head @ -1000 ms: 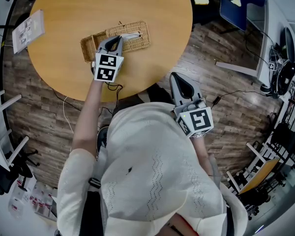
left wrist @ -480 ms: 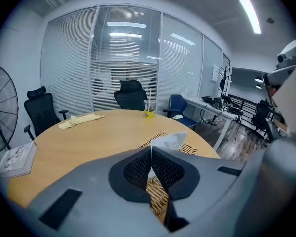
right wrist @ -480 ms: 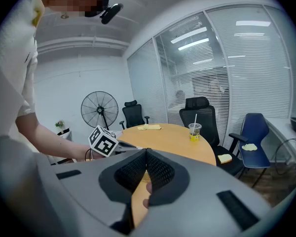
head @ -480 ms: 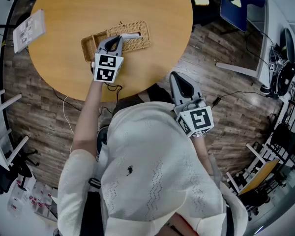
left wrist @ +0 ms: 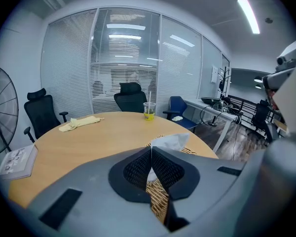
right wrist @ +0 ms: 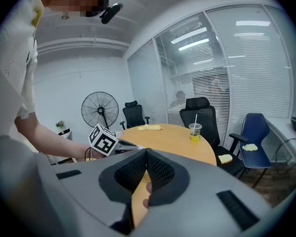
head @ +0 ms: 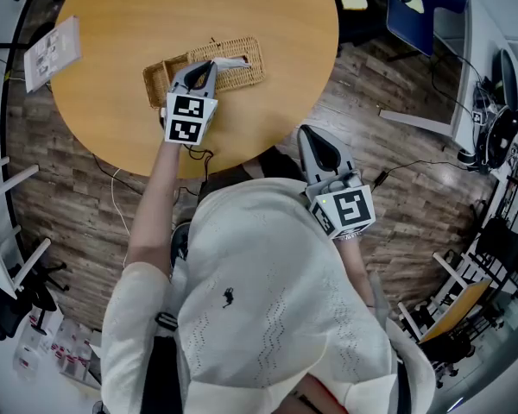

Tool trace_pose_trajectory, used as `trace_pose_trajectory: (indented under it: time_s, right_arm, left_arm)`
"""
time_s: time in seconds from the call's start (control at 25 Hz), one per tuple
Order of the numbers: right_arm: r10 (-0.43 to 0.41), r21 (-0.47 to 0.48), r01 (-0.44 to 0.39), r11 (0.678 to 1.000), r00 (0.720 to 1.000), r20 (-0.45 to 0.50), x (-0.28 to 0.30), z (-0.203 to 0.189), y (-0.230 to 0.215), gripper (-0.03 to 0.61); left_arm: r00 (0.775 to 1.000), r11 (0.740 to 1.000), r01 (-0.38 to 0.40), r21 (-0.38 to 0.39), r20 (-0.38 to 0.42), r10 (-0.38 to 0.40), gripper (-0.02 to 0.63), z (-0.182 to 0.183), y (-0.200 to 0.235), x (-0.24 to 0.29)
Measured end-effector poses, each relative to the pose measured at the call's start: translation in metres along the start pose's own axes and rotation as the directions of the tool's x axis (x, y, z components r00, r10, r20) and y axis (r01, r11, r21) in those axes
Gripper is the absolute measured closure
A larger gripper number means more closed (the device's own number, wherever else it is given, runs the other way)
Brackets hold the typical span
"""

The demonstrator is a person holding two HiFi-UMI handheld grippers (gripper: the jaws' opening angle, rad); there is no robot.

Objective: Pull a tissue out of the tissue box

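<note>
Head view, left to right: booklet [head: 50, 53] at the upper left edge of the round worktop [head: 138, 11]. Wicker tissue box [head: 246, 69] lies flat at upper centre. Left gripper [head: 210, 65] is over the middle of the box, and the tissue [head: 231, 61] sticks out to the right of its tips. Right gripper [head: 312, 136] is at centre right, off the worktop and over the floor, well apart from the box.

Left gripper view settles what the head view only hints at. The fingers [left wrist: 138, 169] are pinched shut on the white tissue, whose peak stands up just beyond the tips, and wicker weave shows below between them. It also shows more of the room: fan [left wrist: 0, 110] at far left, yellow cloth [left wrist: 81, 123] left of centre on the worktop, drink cup [left wrist: 149, 111] with a straw at the far edge, office chairs [left wrist: 130, 97] behind. In the head view the cup is only a yellow sliver at the top edge.

Right gripper view: fingers closed together, nothing gripped. Left of the tips are the person's forearm [right wrist: 44, 132] and the left gripper's marker cube [right wrist: 102, 140]. Box and tissue can't be made out here.
</note>
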State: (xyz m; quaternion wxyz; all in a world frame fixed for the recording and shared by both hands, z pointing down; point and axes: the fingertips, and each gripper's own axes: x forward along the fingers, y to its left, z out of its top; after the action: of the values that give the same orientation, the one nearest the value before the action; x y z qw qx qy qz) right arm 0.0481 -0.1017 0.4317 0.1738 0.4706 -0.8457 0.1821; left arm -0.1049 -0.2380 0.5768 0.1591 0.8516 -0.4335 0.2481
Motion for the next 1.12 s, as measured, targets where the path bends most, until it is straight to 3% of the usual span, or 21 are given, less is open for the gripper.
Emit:
trace_pose_trajectory:
  time_s: [1.12]
  right_arm:
    - [0.008, -0.012, -0.008, 1.000, 1.000, 0.008, -0.003, 0.001, 0.004, 0.577]
  left_arm:
    - [0.999, 1.000, -0.011, 0.016, 0.043, 0.010, 0.600, 0.017, -0.001, -0.011]
